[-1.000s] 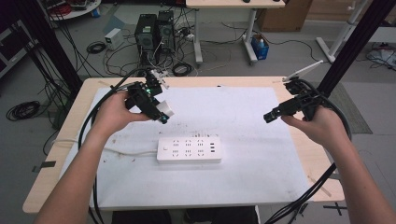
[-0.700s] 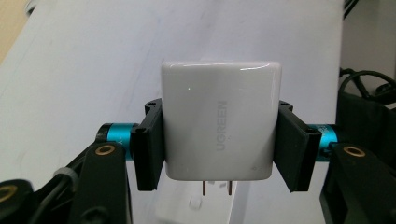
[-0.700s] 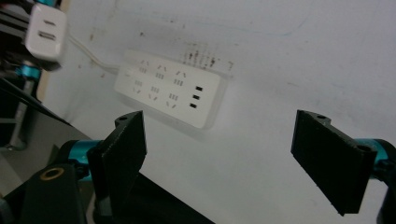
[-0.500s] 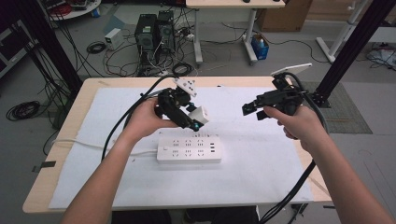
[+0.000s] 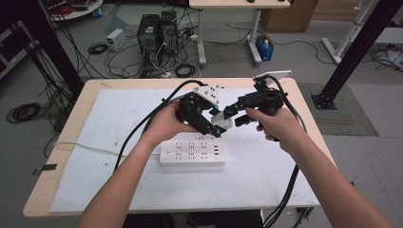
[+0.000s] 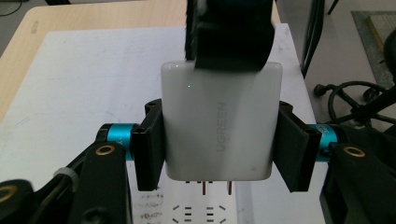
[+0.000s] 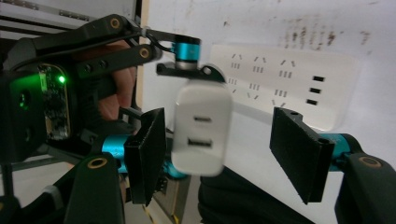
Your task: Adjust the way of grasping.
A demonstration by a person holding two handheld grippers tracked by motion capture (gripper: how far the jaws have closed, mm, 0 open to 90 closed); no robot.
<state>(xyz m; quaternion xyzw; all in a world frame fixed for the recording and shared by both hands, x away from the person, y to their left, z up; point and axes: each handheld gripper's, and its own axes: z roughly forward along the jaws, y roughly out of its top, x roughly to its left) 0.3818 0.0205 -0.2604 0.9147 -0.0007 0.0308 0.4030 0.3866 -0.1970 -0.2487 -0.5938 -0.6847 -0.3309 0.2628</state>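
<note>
A white UGREEN charger (image 6: 219, 126) with two prongs pointing down is clamped by its sides in my left gripper (image 6: 219, 156), which is shut on it. In the high view the charger (image 5: 222, 121) hangs above the white power strip (image 5: 192, 153), with the left gripper (image 5: 216, 127) coming from the left. My right gripper (image 5: 233, 117) meets it from the right. In the right gripper view the charger's port end (image 7: 201, 126) lies between the jaws of the right gripper (image 7: 224, 154), which have just been closing. A clear gap remains at the right pad (image 7: 299, 149).
The power strip (image 7: 289, 79) lies on a white mat (image 5: 266, 180) over the wooden table (image 5: 62, 156), its cord running off to the left. Black gripper cables trail over the table's back and right edges. Computers and cable tangles sit on the floor beyond.
Both hands have moved inward from the table's sides and met above the power strip. The right gripper's jaws have narrowed and now straddle the charger held by the left.
</note>
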